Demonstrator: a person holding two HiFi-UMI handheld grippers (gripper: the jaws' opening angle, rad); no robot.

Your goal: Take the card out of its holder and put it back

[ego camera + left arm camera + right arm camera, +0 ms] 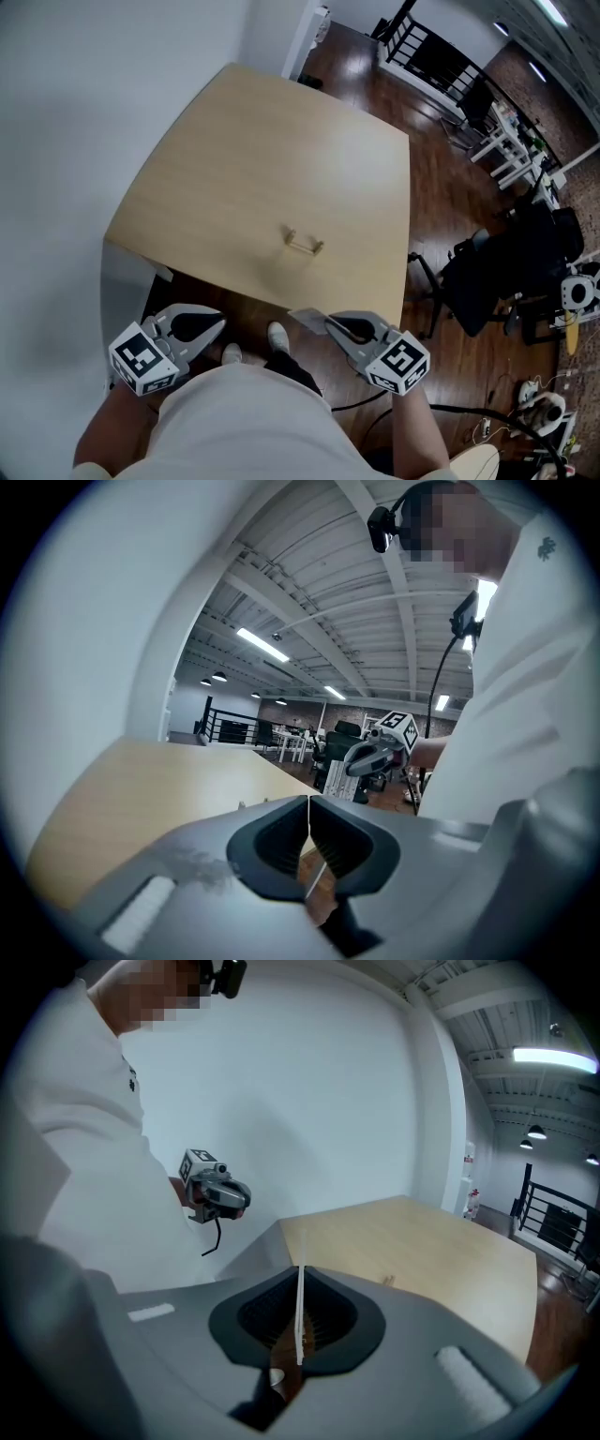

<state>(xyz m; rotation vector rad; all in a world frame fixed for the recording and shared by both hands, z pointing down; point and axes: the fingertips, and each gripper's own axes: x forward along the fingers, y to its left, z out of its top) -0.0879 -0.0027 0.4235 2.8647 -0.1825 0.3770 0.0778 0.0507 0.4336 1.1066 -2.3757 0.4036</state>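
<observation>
Pinching a thin white card (299, 1309) edge-on, the right gripper (300, 1283) has its 2 jaws pressed shut on it, so the card stands upright along the seam between the pads. In the head view the same card (306, 319) sticks out ahead of the right gripper (330, 325) as a pale sliver, over the dark floor (441, 197) and just short of the table's near edge. The left gripper (308, 803) has its 2 jaws closed together with nothing seen between them.

Both tools are held low and close to the person's body. The left gripper (221, 323) points across toward the right one, with their tips near but apart. Each forearm comes up from the bottom of the head view, and each gripper points somewhat downward.

The holder (304, 244), a small wooden piece, sits alone near the middle of the light wooden table (281, 141), well apart from the card. From the right gripper view it shows only as a tiny nub (387, 1281) on the tabletop.

Both hands are largely covered by the marker cubes and the white shirt (244, 422). 2 shoes (277, 336) show between the grippers, partly cut off by the shirt. The card's face cannot be seen in the right gripper view.
</observation>
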